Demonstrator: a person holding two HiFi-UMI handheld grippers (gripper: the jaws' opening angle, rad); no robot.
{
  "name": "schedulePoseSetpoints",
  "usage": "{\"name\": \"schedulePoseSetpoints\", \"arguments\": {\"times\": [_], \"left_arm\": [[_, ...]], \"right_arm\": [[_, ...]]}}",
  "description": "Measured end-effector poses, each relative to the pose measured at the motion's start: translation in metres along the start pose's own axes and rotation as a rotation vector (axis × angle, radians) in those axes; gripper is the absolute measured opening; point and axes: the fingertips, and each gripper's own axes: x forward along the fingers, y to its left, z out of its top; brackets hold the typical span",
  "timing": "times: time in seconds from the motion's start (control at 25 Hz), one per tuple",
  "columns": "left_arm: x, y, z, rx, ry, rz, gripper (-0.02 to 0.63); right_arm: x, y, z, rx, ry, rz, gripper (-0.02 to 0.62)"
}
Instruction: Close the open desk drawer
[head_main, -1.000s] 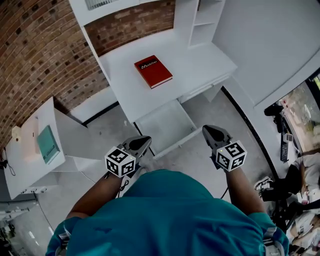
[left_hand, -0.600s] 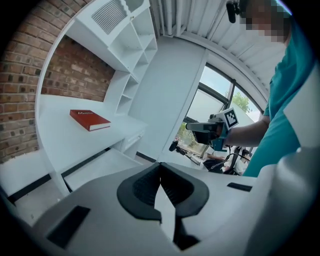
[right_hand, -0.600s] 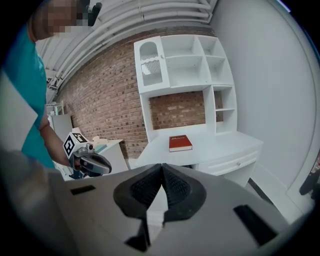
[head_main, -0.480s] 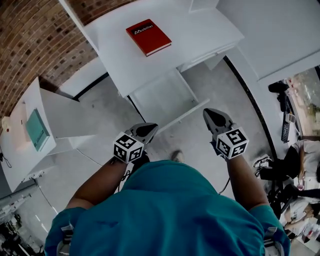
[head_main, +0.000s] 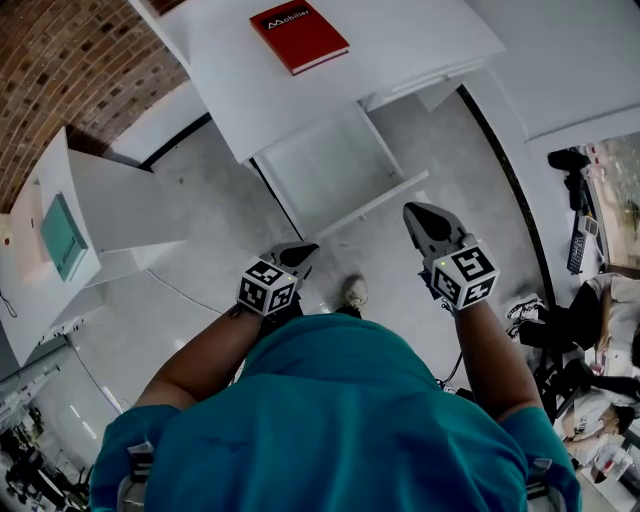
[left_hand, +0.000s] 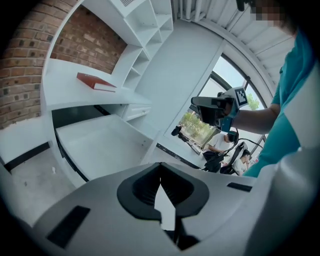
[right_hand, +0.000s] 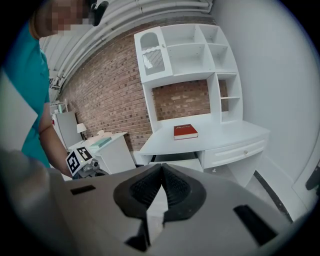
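The white desk has its left drawer pulled out, empty, with the front panel toward me. A red book lies on the desktop. My left gripper hangs shut and empty just short of the drawer front's left end. To the right of the panel's right end my right gripper is also shut and empty. The left gripper view shows the left gripper, the drawer and the book. The right gripper faces the desk and the book.
A white side cabinet with a teal book stands at the left by the brick wall. My shoe shows on the grey floor. A closed drawer sits right of the open one. Seated people and equipment are far right.
The head view has tilted down: the desk and drawer have slid up the frame and a shoe has come into view. Both grippers stay shut near the drawer front.
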Motion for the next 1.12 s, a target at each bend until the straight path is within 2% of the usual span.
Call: {"name": "schedulePoseSetpoints", "arguments": {"times": [0.2, 0.44, 0.76, 1.12], "left_arm": [[0.008, 0.003, -0.039, -0.027, 0.064, 0.03, 0.015], [0.015, 0.017, -0.063, -0.041, 0.099, 0.087, 0.015], [0.015, 0.032, -0.07, -0.095, 0.107, 0.121, 0.015], [0.013, 0.042, -0.064, -0.114, 0.075, 0.143, 0.015]], "right_arm": [[0.001, 0.006, -0.013, 0.012, 0.015, 0.005, 0.021], [-0.001, 0.01, -0.021, 0.016, 0.027, 0.003, 0.021], [-0.004, 0.012, -0.027, 0.027, 0.032, -0.011, 0.021], [-0.003, 0.017, -0.032, 0.033, 0.033, -0.014, 0.021]]}}
